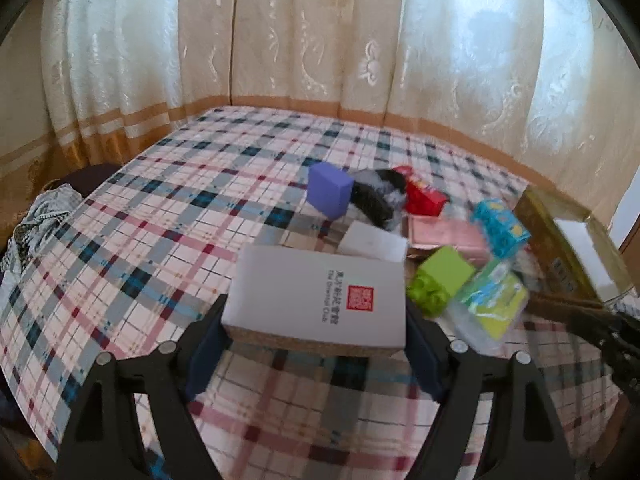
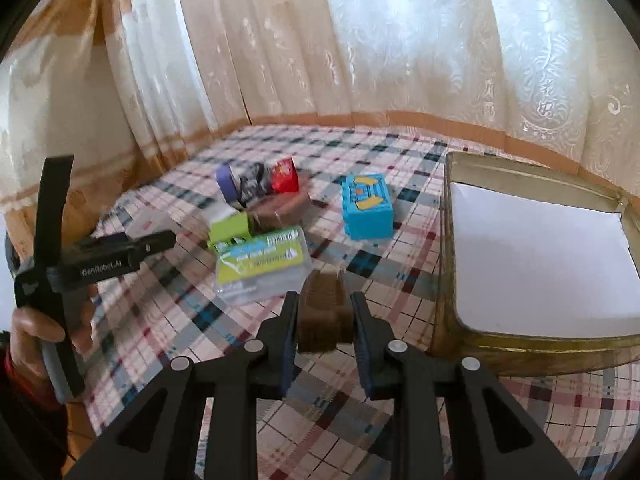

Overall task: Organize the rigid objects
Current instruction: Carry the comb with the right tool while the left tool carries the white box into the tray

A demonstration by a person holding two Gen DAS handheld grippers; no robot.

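Item 1, left tool (image 1: 316, 316): jaws stood wide, the pads apparently pressed against both long sides of the white box (image 1: 320, 292) with the red seal. The wide stance was probably needed because the box is broad and was taken across its width. It sat at the near middle of the checked bed sheet (image 1: 160, 220).

Item 2, right tool (image 2: 325, 300): jaws nearly together, clamped on a small brown ridged object (image 2: 324, 312), too blurred to identify. It was held just left of the gold tin (image 2: 520, 344), probably because that open, white-lined tin is the intended container.

Item 3, loose goods, all on the sheet beyond the tools: purple box (image 1: 330, 196), red box (image 1: 426, 200), blue box (image 2: 366, 212), green box (image 1: 444, 280), flat pink box (image 1: 444, 232), small white box (image 1: 372, 244) and clear labelled pack (image 2: 264, 264). They lay bunched together, some touching, not yet sorted.

Item 4, differences between views
- The left wrist view alone showed the white box and the grip on it, plus a black-and-grey item (image 1: 376, 196) between the purple and red boxes.
- The right wrist view alone showed the tin's whole interior, which held nothing but the lining.
- It also showed the person's left hand (image 2: 36, 332) on the left tool's handle and the brown object at close range. In the left view that object was only a blur at the right edge
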